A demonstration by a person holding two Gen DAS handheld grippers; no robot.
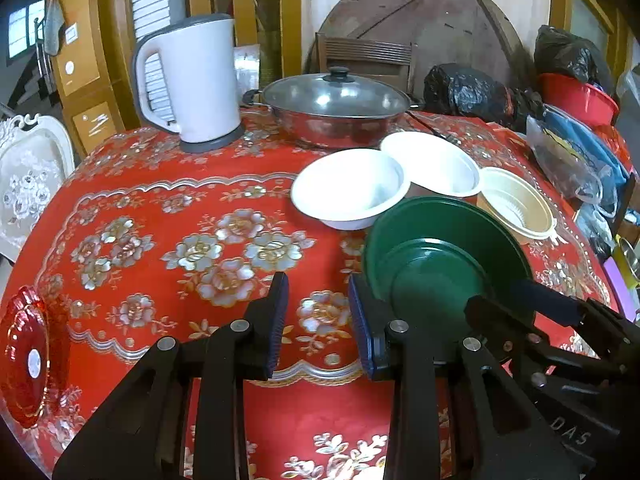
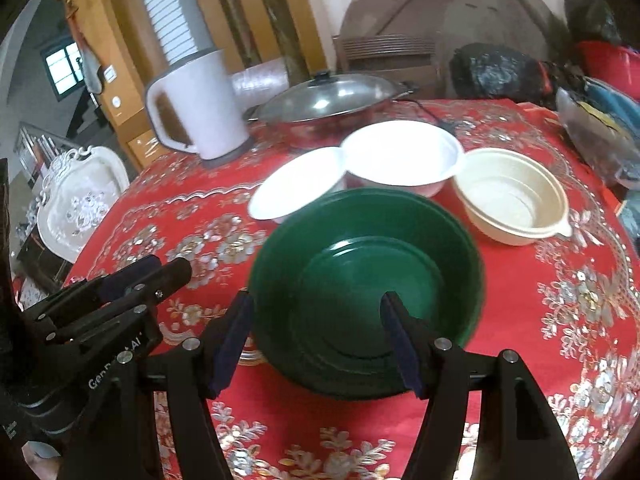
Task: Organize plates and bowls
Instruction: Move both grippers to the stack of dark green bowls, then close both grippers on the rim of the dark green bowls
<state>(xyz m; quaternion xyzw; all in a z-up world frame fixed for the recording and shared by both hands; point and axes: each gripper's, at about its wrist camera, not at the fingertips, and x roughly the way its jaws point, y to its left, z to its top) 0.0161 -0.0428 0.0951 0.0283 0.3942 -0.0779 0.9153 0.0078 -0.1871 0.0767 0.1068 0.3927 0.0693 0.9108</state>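
Stacked dark green plates (image 1: 440,248) (image 2: 360,264) lie on the red flowered tablecloth (image 1: 160,216). Behind them stand two white bowls (image 1: 348,188) (image 1: 432,164) and a cream bowl (image 1: 516,204); in the right wrist view these are the white bowls (image 2: 296,184) (image 2: 400,152) and the cream bowl (image 2: 512,196). My right gripper (image 2: 318,332) is open, with one finger beside the plates' left rim and the other above their hollow; the plates look motion-blurred. My left gripper (image 1: 318,312) hovers over bare cloth left of the plates, its jaws a little apart and empty. A red glass plate (image 1: 24,356) lies at the table's left edge.
At the back of the table stand a white kettle (image 1: 192,80) and a lidded steel wok (image 1: 332,104). Black bags (image 1: 468,88), a red basin (image 1: 580,96) and plastic bags crowd the right side. A white chair (image 1: 28,184) stands off the left edge.
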